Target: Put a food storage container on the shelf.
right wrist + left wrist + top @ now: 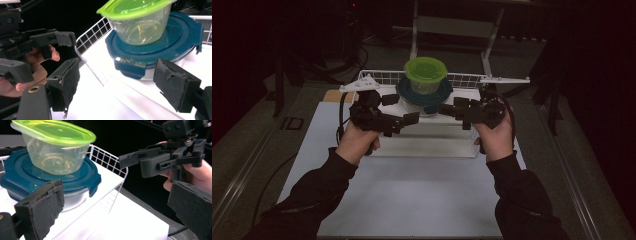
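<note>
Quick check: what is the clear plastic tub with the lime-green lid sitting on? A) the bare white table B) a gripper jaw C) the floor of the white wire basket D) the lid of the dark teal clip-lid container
D: the clear plastic tub with the lime-green lid rests on the lid of the dark teal clip-lid container, which itself sits in the white wire basket; both grippers are open and apart from it.

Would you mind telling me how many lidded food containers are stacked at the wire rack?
2. The blue-lidded container sits on the white surface by the wire rack; the green-lidded container stands on top of it. Others could be hidden behind them.
</note>
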### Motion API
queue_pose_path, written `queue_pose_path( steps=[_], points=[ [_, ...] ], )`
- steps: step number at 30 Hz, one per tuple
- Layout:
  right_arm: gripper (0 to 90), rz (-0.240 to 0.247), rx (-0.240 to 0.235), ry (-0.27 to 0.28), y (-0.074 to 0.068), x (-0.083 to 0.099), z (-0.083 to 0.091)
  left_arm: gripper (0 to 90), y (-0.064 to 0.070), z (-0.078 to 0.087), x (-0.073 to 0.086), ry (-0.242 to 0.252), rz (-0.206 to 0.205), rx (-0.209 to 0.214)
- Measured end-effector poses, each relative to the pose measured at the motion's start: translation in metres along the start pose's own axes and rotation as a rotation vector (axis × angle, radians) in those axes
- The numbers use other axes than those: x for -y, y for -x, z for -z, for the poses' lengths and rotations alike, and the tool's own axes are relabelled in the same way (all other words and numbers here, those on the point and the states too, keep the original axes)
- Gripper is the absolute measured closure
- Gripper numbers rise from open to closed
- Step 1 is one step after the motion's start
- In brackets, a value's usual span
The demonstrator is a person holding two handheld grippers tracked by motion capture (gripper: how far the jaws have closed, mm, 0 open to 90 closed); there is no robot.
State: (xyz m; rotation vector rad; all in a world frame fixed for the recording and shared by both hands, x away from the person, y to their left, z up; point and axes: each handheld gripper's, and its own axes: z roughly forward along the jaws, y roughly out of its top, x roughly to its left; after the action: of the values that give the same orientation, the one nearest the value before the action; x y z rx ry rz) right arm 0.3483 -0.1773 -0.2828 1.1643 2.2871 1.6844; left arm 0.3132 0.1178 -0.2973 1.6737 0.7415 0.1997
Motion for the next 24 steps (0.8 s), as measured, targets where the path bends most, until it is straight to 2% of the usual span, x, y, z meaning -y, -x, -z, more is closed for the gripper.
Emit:
queue_pose_path(
  steps=[4, 13, 24],
  points=[
    [20.6, 0.014, -0.016, 0.005, -0.004, 0.015, 0.001, 0.1, 0.007, 0.006, 0.013, 0.009, -0.016, 0.015],
    [20.3, 0.055, -0.046, 0.003, -0.010, 0.050, 0.001, 0.1, 0.026, 0.008, 0.044, -0.026, -0.070, 0.036],
    [20.3, 0.053, -0.050, 0.005, -0.003, 0.092, -0.003, 0.1, 0.046, 0.007, 0.075, -0.058, -0.143, 0.054]
  ],
)
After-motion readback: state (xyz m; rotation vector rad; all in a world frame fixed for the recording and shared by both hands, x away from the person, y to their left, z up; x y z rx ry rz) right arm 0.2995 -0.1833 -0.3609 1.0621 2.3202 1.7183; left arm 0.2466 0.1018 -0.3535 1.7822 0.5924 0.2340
